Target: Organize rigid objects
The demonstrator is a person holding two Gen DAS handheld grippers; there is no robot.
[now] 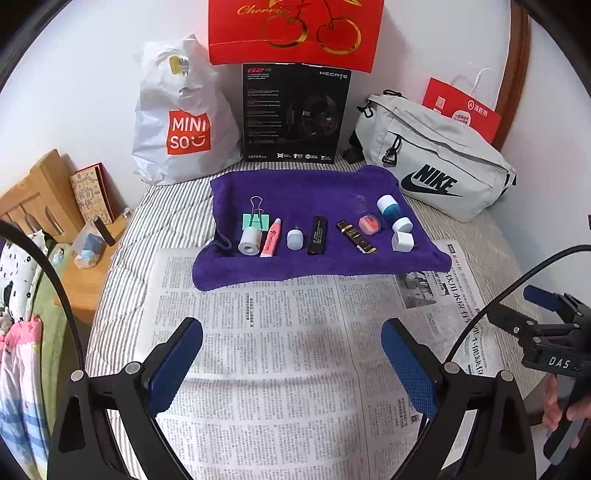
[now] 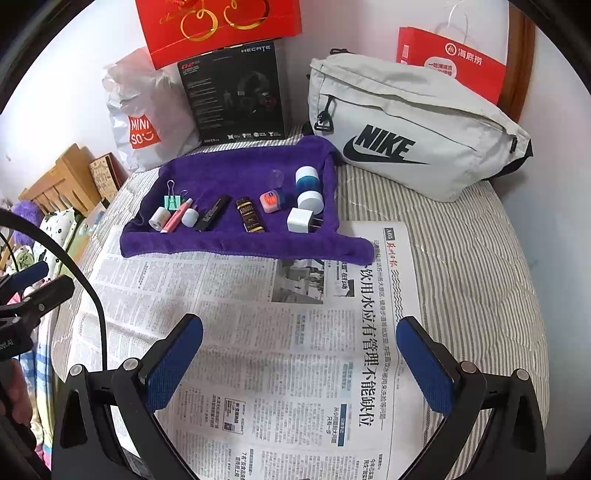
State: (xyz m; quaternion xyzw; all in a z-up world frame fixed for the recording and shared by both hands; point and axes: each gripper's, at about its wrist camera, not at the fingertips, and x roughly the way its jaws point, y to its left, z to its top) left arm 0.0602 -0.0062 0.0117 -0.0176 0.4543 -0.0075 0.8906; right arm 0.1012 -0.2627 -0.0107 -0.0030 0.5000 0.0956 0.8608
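A purple towel [image 1: 314, 266] [image 2: 229, 243] lies on a bed, with small items in a row on it: a green binder clip [image 1: 255, 218], a white tape roll [image 1: 249, 240] [image 2: 159, 218], a pink tube [image 1: 271, 238] [image 2: 178, 216], a black lipstick [image 1: 317, 235] [image 2: 212, 213], a brown bottle [image 1: 356, 236] [image 2: 252, 215], blue-and-white jars [image 1: 388, 207] [image 2: 308, 178] and a white charger plug [image 2: 299, 220] [image 1: 402, 242]. My left gripper [image 1: 291, 363] hangs open over the newspaper [image 1: 277, 369], well short of the towel. My right gripper [image 2: 299, 363] is open too, with nothing between its fingers.
Along the wall stand a Miniso bag [image 1: 181, 122], a black headset box [image 1: 295, 114], a red gift bag [image 1: 295, 33] and a grey Nike pouch [image 2: 410, 129]. A wooden bedside table [image 1: 55, 206] sits to the left. The newspaper [image 2: 295, 350] covers the striped bedding in front.
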